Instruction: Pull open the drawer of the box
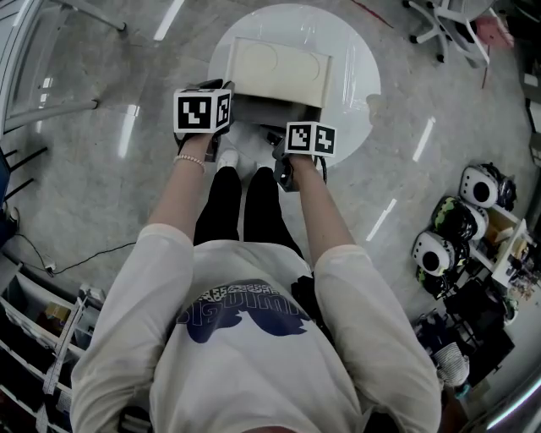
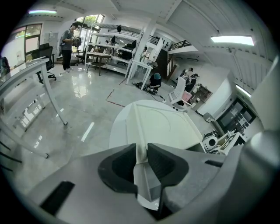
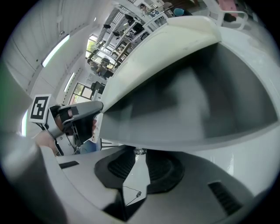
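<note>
A cream box sits on a round white table. Its drawer stands pulled out toward me, and the grey inside shows. My left gripper is at the box's near left corner. In the left gripper view its jaws are shut on a thin cream edge of the box. My right gripper is at the drawer's front. In the right gripper view its jaws are shut on a small knob under the open drawer. The left gripper shows there at the left.
An office chair stands beyond the table at the top right. Helmets and gear lie on the floor at the right. A metal frame is at the left and shelving at the lower left. The person's legs are below the table edge.
</note>
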A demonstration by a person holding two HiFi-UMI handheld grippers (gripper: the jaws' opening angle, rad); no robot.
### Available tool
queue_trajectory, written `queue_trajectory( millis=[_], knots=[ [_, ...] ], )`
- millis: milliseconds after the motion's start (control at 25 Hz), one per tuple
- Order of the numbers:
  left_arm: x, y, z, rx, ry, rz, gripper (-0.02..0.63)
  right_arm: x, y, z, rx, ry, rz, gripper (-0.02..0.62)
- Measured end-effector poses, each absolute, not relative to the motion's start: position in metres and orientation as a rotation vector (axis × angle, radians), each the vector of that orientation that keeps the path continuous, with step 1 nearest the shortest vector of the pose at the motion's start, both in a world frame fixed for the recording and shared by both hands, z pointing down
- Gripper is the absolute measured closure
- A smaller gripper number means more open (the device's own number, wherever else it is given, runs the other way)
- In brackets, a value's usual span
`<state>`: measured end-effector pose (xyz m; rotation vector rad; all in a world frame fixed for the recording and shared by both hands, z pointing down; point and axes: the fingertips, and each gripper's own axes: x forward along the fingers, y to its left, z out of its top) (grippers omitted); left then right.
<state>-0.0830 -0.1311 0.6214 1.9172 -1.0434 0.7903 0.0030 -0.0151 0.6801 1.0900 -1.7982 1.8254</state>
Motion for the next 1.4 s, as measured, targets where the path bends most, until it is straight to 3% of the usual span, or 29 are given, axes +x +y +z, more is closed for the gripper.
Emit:
queue_trajectory(
  millis=[560,680,840,1040,1200,1400],
  knots=[
    [-0.08,-0.131,0.624,1.936,-1.029,0.778,0.515,0.002,-0.006,0.683,1.128,-1.82,1.816,0.517],
    [-0.083,-0.133,0.625,1.929,-1.04,0.788,0.515,0.003,-0.001,0.683,1.131,-1.8,1.835,0.448],
    [-0.082,-0.13,0.626,1.919,-1.014,0.773,0.515,0.018,0.02,0.658,1.124,-1.823,1.838,0.426],
    [-0.088,-0.12,0.612,1.939,-0.969,0.689,0.508,0.064,0.031,0.593,1.29,-1.93,1.794,0.426],
    [-0.115,-0.107,0.549,2.024,-1.088,0.543,0.506,0.103,0.013,0.506,1.554,-2.137,1.673,0.434],
    [-0.116,-0.098,0.403,2.255,-1.192,0.161,0.506,0.139,-0.028,0.376,1.813,-2.441,1.104,0.483]
  ],
)
